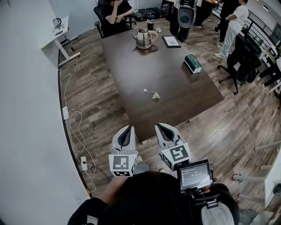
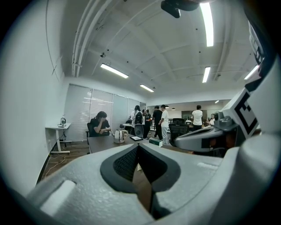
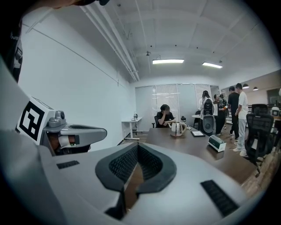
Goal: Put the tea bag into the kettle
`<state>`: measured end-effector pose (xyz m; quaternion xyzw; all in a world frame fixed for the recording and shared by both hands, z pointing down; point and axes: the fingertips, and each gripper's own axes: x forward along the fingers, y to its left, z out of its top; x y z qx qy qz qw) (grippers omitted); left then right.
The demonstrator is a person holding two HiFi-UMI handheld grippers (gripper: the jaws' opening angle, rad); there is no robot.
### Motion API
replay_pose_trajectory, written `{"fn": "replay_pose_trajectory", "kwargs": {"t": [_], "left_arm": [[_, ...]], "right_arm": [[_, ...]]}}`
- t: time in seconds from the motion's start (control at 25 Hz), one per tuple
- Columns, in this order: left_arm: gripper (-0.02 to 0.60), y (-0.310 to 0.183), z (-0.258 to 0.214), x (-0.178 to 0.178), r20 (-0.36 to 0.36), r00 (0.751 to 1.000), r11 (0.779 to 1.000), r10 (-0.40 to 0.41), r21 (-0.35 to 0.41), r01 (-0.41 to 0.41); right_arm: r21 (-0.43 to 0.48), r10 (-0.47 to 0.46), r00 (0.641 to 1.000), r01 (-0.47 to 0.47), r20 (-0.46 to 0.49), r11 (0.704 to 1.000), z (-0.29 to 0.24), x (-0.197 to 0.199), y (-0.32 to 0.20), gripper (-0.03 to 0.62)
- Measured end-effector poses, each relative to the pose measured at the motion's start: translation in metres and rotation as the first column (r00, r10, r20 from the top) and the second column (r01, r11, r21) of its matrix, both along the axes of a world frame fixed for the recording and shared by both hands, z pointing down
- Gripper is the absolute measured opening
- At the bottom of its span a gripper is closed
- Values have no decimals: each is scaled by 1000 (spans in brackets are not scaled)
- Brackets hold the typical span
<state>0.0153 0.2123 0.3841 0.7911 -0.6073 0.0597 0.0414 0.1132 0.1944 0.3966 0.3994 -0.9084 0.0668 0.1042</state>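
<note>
A steel kettle [image 1: 144, 38] stands at the far end of the dark brown table [image 1: 175, 92]; it also shows in the left gripper view [image 2: 120, 136] and the right gripper view [image 3: 176, 128]. The tea bag [image 1: 155, 95], with its string and small tag, lies flat on the table's middle. My left gripper [image 1: 129, 127] and right gripper [image 1: 160, 126] hang side by side just short of the table's near edge, well apart from the tea bag. Both have their jaws closed tip to tip and hold nothing.
A green box [image 1: 192, 63] lies at the table's right side and a dark tablet [image 1: 171, 41] next to the kettle. A person [image 1: 115, 13] sits at the far end; others stand beyond. An office chair [image 1: 243, 61] stands right; cables [image 1: 72, 127] trail along the left wall.
</note>
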Motion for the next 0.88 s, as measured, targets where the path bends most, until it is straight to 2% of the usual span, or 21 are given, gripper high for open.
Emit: {"fn": "replay_pose_trajectory", "kwargs": {"t": [0.6,0.88], "left_arm": [[5,-62,1,-50,-20,999,999,45,-24,-46],[5,-76,12,-61,-27,996,995,85,-45,-86]], "right_arm": [[-18,60,997,-61,-53,998,0,-45,-61,6],[-33,127,987,-130,-100,991,10,-49,-74,6]]}}
